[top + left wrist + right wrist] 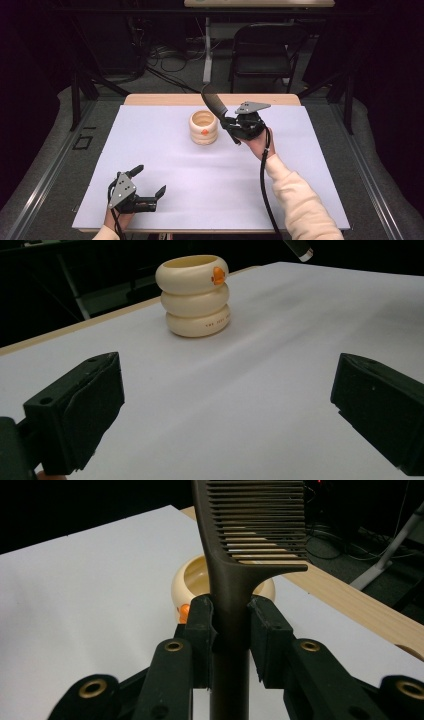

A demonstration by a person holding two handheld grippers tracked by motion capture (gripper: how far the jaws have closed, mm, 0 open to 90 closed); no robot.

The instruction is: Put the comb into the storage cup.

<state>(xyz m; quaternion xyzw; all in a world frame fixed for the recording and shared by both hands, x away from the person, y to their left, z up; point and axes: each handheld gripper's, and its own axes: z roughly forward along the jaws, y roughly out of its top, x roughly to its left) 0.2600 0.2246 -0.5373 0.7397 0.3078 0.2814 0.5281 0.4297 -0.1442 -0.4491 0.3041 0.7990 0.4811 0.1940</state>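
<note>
A cream ribbed cup (pixel 204 128) with an orange mark stands upright on the white table top (pixel 200 170), a little behind its middle. My right gripper (pixel 231 125) is just to the right of the cup, shut on the handle of a dark comb (pixel 215 103). The comb's toothed end (pixel 255 520) rises above the cup (pixel 200 582), tilted up and to the left. My left gripper (pixel 148 181) rests near the front left edge, open, with nothing between its jaws. The cup (pixel 195 295) stands well beyond it, and the comb's tip (pixel 300 247) pokes in at the top.
A wooden strip (pixel 210 99) borders the table's back edge. Behind the table are a black folding chair (pixel 262 50), a white table leg (pixel 207 50) and loose cables on the floor (pixel 165 60). Dark frame bars stand at both sides.
</note>
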